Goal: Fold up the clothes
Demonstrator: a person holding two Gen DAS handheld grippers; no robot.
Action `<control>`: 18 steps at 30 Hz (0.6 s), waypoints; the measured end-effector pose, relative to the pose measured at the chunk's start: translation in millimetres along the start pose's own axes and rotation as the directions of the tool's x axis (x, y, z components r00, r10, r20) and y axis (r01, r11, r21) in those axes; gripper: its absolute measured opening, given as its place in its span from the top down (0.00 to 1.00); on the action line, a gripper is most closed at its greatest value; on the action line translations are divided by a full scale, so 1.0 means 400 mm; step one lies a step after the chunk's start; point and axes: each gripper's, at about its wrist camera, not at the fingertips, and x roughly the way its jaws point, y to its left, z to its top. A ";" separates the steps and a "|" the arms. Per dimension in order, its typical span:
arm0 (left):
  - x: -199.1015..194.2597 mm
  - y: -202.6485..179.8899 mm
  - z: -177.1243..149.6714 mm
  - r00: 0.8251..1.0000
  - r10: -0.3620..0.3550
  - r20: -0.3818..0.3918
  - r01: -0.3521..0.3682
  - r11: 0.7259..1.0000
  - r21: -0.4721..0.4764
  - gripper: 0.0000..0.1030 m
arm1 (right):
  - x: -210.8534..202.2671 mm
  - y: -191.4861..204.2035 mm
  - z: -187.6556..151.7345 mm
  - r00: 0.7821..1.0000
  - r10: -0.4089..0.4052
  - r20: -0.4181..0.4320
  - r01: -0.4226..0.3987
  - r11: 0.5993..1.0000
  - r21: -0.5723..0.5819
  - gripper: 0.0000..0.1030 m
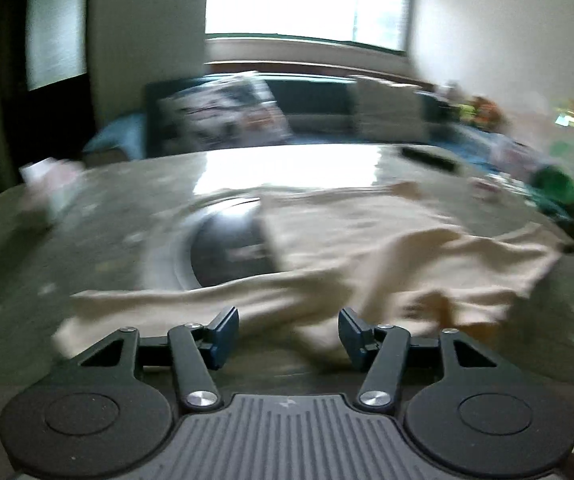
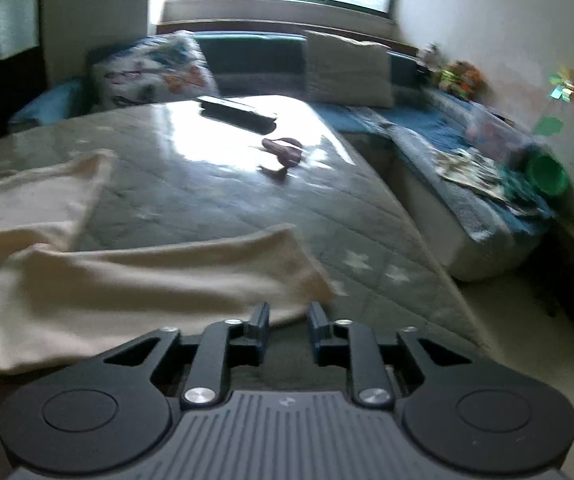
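Cream cloth garment (image 1: pixel 367 248) lies crumpled on my table (image 2: pixel 223 200); both jaws gape empty, so I'd pinch its near edge evenly.

both hand-held grippers (image 1: pixel 288 330) (image 2: pixel 287 327) agape

left gripper (image 1: pixel 288 330) spread wide over rumpled cream garment (image 1: pixel 367 264).

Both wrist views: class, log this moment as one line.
task: fold clothes | left gripper: open, at cloth | right gripper: open, at cloth edge | cloth: unfolded on table
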 end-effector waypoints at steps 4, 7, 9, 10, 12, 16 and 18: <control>0.025 -0.074 0.017 0.996 -0.094 0.009 0.093 0.995 0.047 0.33 | -0.045 0.081 0.014 0.992 0.125 0.022 -0.123 0.990 -0.073 0.65; 0.062 -0.119 0.013 0.992 -0.121 -0.016 0.122 0.989 0.085 0.33 | -0.070 0.161 0.018 0.973 0.230 0.019 -0.225 0.963 -0.146 0.63; 0.079 -0.138 0.008 0.990 -0.136 -0.032 0.139 0.985 0.101 0.34 | -0.086 0.217 0.019 0.954 0.300 0.012 -0.292 0.936 -0.197 0.63; 0.085 -0.145 0.004 0.989 -0.144 -0.038 0.148 0.983 0.108 0.35 | -0.095 0.245 0.016 0.942 0.335 0.008 -0.325 0.919 -0.224 0.63; 0.098 -0.160 -0.002 0.986 -0.160 -0.050 0.165 0.979 0.121 0.41 | -0.112 0.298 0.012 0.914 0.405 -0.010 -0.392 0.878 -0.274 0.63; 0.120 -0.168 -0.015 0.982 -0.168 -0.086 0.178 0.977 0.118 0.77 | -0.144 0.402 -0.010 0.858 0.512 -0.050 -0.491 0.786 -0.377 0.63; 0.118 -0.164 -0.019 0.982 -0.164 -0.089 0.174 0.979 0.110 0.87 | -0.156 0.446 -0.032 0.841 0.536 -0.073 -0.513 0.747 -0.424 0.63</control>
